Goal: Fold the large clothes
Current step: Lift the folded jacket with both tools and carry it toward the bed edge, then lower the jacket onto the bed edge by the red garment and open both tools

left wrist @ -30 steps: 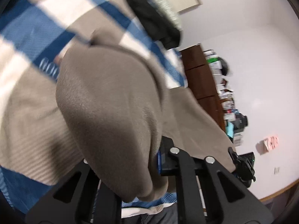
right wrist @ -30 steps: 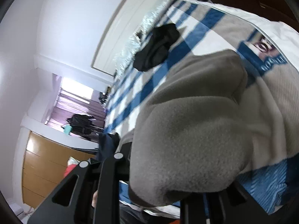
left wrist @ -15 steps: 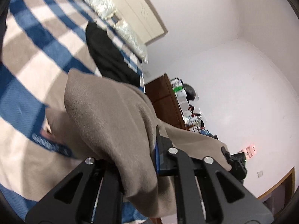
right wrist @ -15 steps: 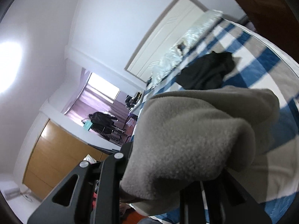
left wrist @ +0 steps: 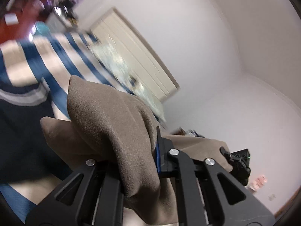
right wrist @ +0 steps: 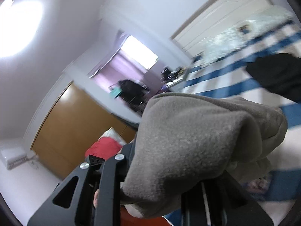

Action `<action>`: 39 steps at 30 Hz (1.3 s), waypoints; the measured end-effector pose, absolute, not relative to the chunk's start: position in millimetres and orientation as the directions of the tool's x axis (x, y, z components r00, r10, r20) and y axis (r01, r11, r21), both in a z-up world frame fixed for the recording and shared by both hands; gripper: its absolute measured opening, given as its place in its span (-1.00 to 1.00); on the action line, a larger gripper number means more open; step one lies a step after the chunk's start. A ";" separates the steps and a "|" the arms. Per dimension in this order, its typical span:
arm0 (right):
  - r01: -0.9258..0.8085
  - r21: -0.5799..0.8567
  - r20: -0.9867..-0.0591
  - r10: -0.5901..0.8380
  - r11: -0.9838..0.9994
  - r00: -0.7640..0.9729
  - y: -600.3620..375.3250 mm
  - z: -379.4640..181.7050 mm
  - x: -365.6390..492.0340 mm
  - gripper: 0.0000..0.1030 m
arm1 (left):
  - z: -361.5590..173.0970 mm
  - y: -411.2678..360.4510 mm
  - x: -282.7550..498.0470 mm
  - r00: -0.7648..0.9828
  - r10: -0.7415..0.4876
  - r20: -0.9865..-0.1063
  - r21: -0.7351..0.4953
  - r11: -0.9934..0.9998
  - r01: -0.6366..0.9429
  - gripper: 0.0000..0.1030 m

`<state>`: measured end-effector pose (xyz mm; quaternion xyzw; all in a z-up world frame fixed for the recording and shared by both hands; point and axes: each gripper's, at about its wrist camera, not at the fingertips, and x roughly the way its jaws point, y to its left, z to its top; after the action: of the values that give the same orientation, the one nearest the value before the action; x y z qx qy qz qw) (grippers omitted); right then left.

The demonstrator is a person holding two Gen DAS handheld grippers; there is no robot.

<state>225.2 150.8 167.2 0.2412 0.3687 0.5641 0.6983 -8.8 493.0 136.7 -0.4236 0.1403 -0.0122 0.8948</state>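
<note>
A large taupe fleece garment (left wrist: pixel 116 124) is bunched between the jaws of my left gripper (left wrist: pixel 139 169), which is shut on it and holds it up above the bed. The same fleece (right wrist: pixel 197 141) drapes over my right gripper (right wrist: pixel 169 184), which is also shut on it; the cloth hides its fingertips. The garment stretches from my left gripper toward the other gripper (left wrist: pixel 239 162), seen at the right of the left wrist view.
A bed with a blue, white and beige checked blanket (left wrist: pixel 50 60) lies below. A dark garment (left wrist: pixel 20 137) lies on it, also seen in the right wrist view (right wrist: pixel 278 73). Pillows (right wrist: pixel 235 35), a headboard (left wrist: pixel 135 52), a wooden wardrobe (right wrist: pixel 75 124) and a doorway (right wrist: pixel 135 56) surround it.
Both grippers have lifted the fleece higher and tilted upward; the views now show more wall and ceiling and less of the bed. The grips are unchanged.
</note>
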 end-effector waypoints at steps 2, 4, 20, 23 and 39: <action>-0.647 0.739 -0.226 0.974 0.187 0.024 225.9 183.6 223.9 -0.60 | 159.3 547.1 -45.1 0.970 -0.035 -0.241 -0.737 0.657 -0.159 -0.84; -0.678 0.723 -0.213 0.977 0.136 -0.031 286.6 189.7 219.0 -0.60 | 174.1 591.1 -81.0 0.967 0.067 -0.247 -0.711 0.665 -0.228 -0.84; -0.505 0.807 -0.467 0.854 0.306 -0.229 390.0 -186.2 188.3 -0.61 | -106.9 672.6 -247.8 0.837 0.219 -0.502 -0.674 0.508 -0.537 -0.80; -0.450 0.827 -0.468 0.856 0.336 -0.220 373.0 -213.8 184.3 -0.60 | -134.5 658.0 -262.3 0.838 0.215 -0.502 -0.702 0.465 -0.539 -0.75; -0.572 0.774 -0.475 0.847 0.272 -0.240 329.9 -103.9 180.9 0.91 | -59.6 605.9 -287.9 0.763 0.221 -0.607 -0.534 0.598 -0.598 0.76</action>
<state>180.9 329.9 -103.9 0.1312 0.5226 0.5891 0.6023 -287.9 605.9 -59.6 -0.3798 0.2479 0.2384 0.8588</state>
